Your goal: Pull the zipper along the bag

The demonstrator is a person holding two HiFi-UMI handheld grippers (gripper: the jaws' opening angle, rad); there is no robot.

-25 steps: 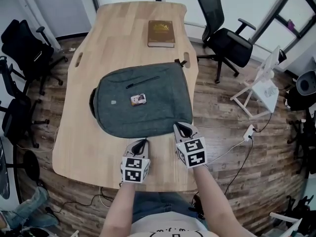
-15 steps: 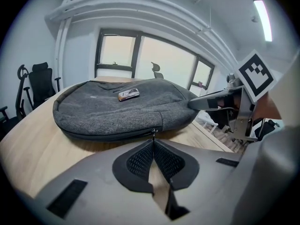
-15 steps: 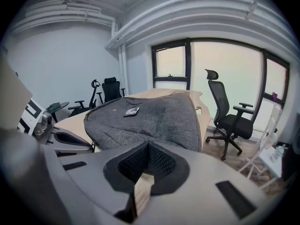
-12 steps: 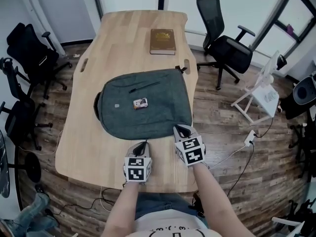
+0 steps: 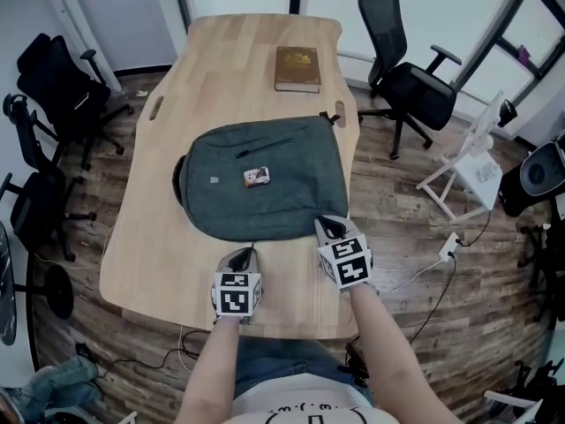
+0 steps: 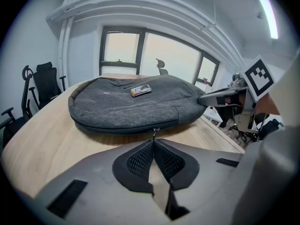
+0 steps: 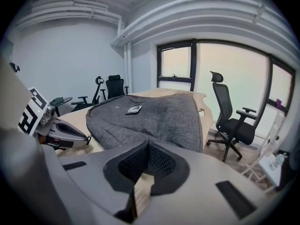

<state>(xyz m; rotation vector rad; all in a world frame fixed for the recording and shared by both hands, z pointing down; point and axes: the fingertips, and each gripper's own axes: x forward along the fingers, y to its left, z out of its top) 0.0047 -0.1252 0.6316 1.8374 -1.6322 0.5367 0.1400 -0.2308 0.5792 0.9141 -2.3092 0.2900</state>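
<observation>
Bag (image 5: pixel 287 203) on table (image 5: pixel 168 254), pull (image 6: pixel 154 131) in left tongs (image 6: pixel 153 139)

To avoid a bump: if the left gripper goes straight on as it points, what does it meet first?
The left gripper seems shut on the zipper pull; straight ahead, the side of the backpack comes first, very near.

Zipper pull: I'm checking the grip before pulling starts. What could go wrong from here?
1. The left gripper pinches the zipper pull only at its tips, so it may slip out.
2. The right gripper is shut at the backpack corner, perhaps holding no fabric. The backpack could drag, shifting the small item on top.
</observation>
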